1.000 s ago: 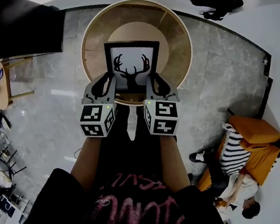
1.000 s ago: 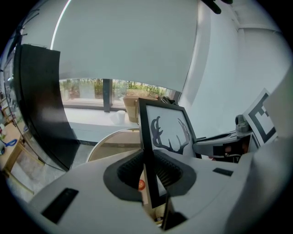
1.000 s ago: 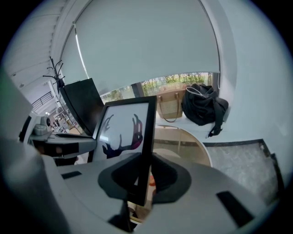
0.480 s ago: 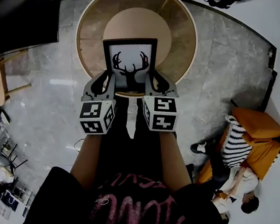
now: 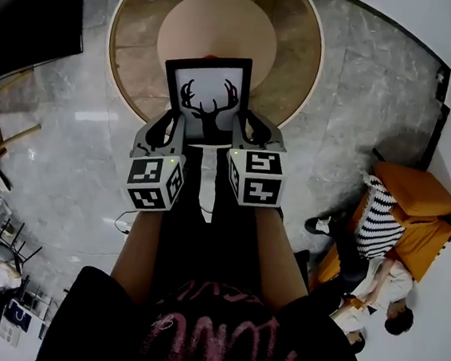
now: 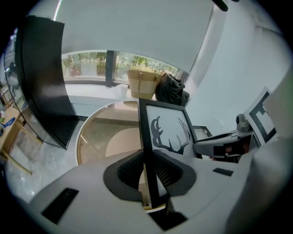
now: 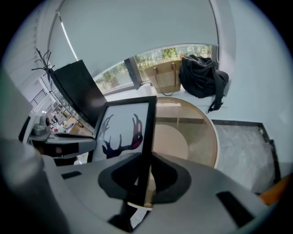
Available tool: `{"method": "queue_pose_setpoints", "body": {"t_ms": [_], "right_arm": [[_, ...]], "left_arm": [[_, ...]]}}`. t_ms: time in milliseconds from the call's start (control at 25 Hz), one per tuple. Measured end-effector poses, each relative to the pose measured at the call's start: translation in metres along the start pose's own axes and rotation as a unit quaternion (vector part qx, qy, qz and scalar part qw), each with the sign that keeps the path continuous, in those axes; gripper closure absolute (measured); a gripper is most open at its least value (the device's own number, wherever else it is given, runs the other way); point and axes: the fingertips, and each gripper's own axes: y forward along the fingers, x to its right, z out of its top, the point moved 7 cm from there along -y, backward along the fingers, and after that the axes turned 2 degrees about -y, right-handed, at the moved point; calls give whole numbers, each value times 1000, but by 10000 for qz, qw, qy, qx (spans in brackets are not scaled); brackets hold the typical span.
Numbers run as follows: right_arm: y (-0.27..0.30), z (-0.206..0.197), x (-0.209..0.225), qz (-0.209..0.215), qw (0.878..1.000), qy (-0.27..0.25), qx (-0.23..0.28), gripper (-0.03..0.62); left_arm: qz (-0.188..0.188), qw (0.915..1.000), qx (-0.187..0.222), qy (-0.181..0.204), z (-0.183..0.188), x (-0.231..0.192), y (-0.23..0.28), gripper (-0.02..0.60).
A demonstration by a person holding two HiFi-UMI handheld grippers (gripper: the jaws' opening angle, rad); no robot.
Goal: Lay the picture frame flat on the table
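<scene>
The left gripper and right gripper each clamp 1 side edge of the picture frame over the table. The grippers hide the frame's lower corners.

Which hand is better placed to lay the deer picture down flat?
Neither, really. The left gripper is shut on the left edge of the picture frame, the right gripper on its right edge, level with each other. They should probably lower it onto the table together.
</scene>
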Motion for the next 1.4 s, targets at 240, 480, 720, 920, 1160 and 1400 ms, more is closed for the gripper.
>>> {"method": "queue_pose_setpoints", "body": {"t_ms": [240, 480, 720, 920, 1160, 1400], "right_arm": [[17, -13, 0, 36, 9997, 90, -235, 513], [40, -42, 4, 86, 9988, 123, -457, 513], [62, -66, 15, 113, 9978, 158, -632, 513], [82, -82, 16, 124, 9962, 219, -830, 513], [96, -95, 16, 129, 9951, 259, -944, 513], [107, -104, 14, 102, 9938, 313, -1065, 513]], "left_arm": [[-3, 9998, -211, -36, -14, -9, 13, 509], [30, 9990, -433, -96, -44, -15, 33, 509], [58, 9980, -613, -157, -70, -16, 55, 509], [60, 9968, -778, -200, -87, -25, 71, 509], [103, 9957, -881, -252, -102, -31, 83, 509], [84, 9949, -973, -237, -111, -38, 92, 509]]}}
